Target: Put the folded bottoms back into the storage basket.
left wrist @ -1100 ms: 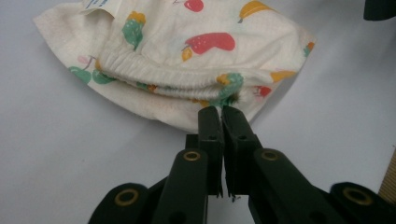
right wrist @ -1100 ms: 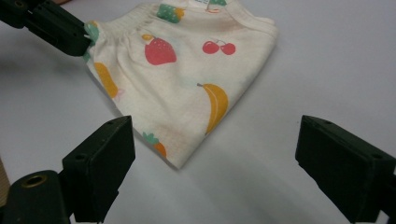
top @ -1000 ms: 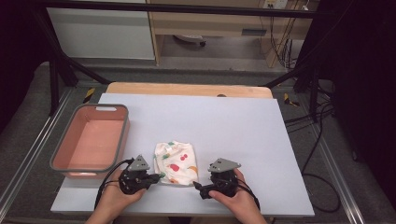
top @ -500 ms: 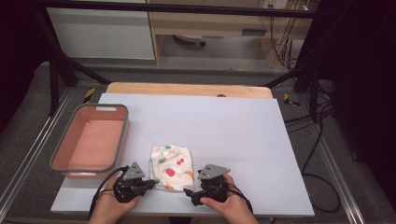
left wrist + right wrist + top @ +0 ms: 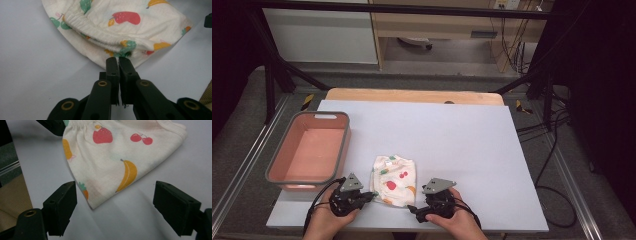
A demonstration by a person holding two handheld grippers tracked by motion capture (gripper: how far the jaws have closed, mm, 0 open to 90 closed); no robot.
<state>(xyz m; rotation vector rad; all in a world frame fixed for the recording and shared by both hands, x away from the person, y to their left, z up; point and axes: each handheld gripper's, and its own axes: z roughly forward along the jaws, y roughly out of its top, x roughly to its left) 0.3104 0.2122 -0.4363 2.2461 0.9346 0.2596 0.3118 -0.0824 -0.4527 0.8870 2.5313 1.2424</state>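
The left gripper [image 5: 118,60] pinches the fruit-print cloth [image 5: 394,179] at its near edge, apparently. The right gripper [image 5: 115,202] stands spread at a corner; next it must close there

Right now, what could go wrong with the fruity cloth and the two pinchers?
The left gripper pinches only the very edge of the fruit-print cloth, so a pull might let it slip free. The right gripper stands open with the cloth's corner between its jaws but unheld; if it closes a bit short it may grab nothing. The cloth also lies near the table's front edge and could slide off.
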